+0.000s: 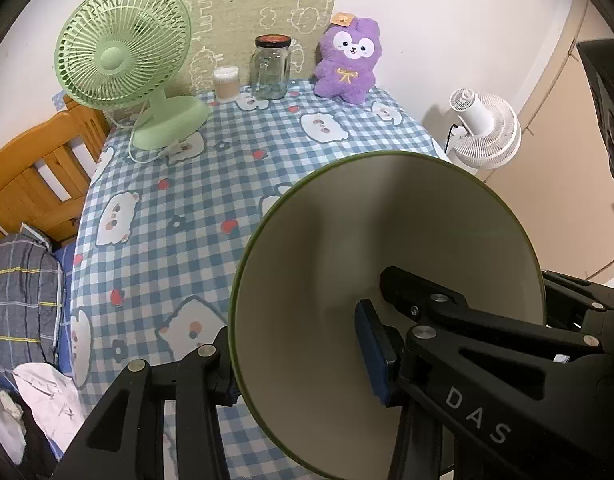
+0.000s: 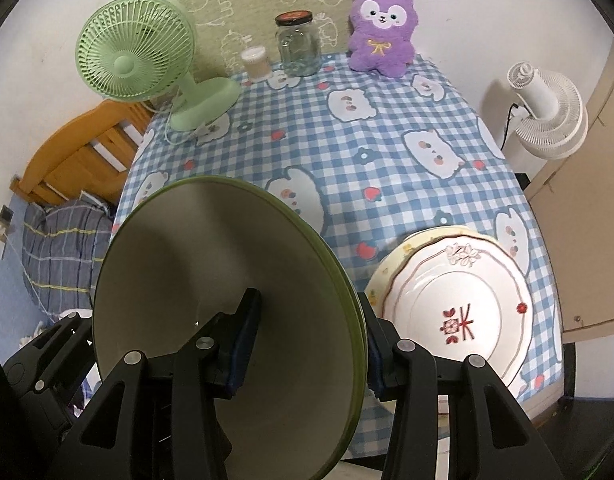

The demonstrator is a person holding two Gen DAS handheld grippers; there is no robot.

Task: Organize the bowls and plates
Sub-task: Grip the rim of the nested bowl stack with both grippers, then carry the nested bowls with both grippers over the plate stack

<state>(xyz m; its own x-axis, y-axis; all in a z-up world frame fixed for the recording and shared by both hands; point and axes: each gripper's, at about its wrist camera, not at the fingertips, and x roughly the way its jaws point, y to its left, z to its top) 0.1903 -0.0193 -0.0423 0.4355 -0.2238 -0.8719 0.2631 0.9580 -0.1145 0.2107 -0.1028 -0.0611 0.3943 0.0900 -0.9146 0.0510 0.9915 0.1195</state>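
Both clamped on one green-rimmed bowl (image 1: 387, 280) held off the tabletop (image 1: 211, 184): left gripper (image 1: 303, 364) on one wall, right gripper (image 2: 307, 356) on the opposite wall. Bowl's lower rim cut off by frame. Beside it near the tabletop's right edge: floral plate (image 2: 459, 312) stacked on a second plate, mostly hidden. Open checked cloth through the middle. Far edge lined by green fan (image 1: 123, 60), glass jar (image 1: 271, 68), purple plush (image 1: 349, 62)

Table (image 2: 387, 152) under blue checked cloth, green fan (image 2: 147, 60), glass jar (image 2: 299, 44), purple plush (image 2: 381, 32), stacked plates (image 2: 447, 300)
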